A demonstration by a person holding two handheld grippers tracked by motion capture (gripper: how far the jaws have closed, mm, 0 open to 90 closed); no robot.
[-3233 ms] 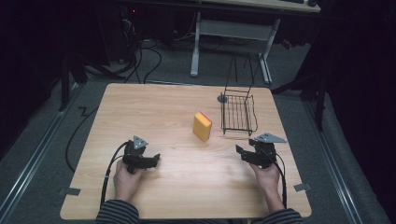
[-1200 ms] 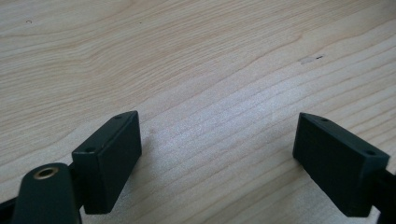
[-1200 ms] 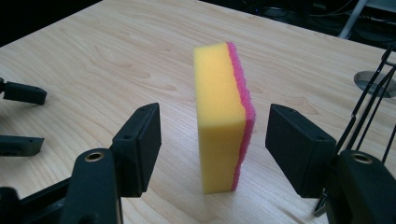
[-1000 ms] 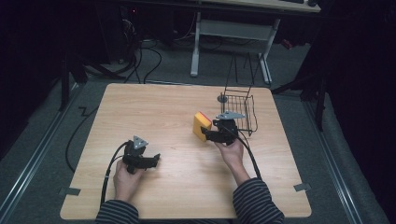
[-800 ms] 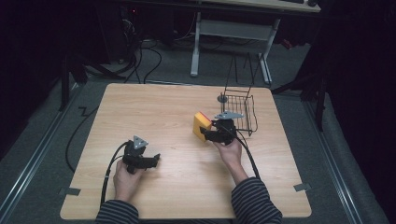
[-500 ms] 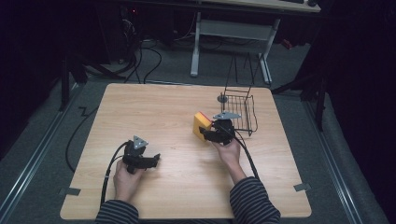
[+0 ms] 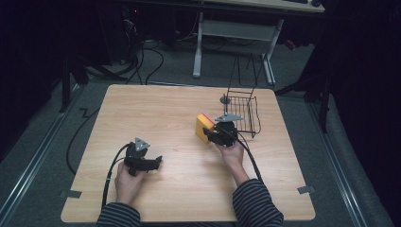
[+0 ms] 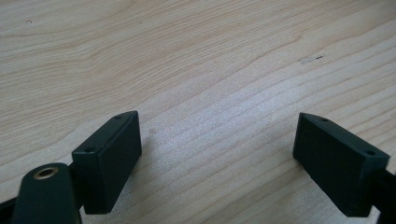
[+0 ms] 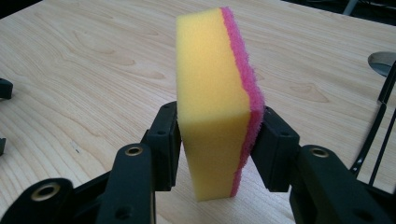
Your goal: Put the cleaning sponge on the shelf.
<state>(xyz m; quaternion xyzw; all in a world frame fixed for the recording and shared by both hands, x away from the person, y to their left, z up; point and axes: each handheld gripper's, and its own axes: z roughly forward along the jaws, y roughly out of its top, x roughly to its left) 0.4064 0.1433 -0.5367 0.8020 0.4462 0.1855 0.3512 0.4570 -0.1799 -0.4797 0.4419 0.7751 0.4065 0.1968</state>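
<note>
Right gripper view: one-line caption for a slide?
Right gripper, jaws just closing, clamps an upright yellow-and-pink sponge above the wooden table.

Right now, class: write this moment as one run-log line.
right gripper: jaws just closed, shut on sponge | sponge: upright on edge, beside wire basket | left gripper: open, over bare table
</note>
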